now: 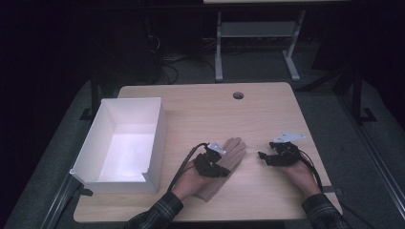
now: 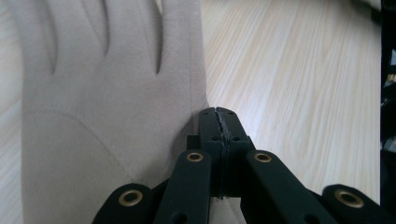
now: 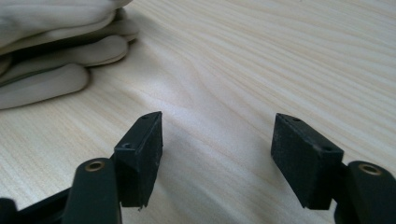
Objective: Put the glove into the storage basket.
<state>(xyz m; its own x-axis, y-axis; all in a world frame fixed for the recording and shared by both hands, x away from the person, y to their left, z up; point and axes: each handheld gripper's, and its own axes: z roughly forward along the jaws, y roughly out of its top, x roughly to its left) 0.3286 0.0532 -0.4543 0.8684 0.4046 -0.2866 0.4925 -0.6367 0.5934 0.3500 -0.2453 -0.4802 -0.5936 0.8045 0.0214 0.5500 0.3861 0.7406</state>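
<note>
1. A beige glove (image 1: 228,160) was seen lying flat on the wooden bench (image 1: 267,114), just to the right of the white box (image 1: 122,143), which stood open at the bench's left side.
2. The left claw (image 2: 219,122) was placed at the edge of the glove, on the side away from the box. Its jaws were pressed together, and in the left gripper view they touched the glove's side hem; whether a fold of fabric was pinched between them could not be told.
3. The right claw (image 3: 217,140) was held low over bare wood, farther from the box than the glove and apart from it. Its jaws were spread, and nothing was between them.
4. In the right gripper view the glove's fingertips (image 3: 51,70) were seen stacked in two layers, so a second glove or a fold may be supposed.
5. The step in hand was judged to be the taking of the glove at its edge, with the box as the likely goal.
6. For the next move, a firm hold on the fabric would be needed before lifting; the right claw could be brought to the glove's free side to support it.
</note>
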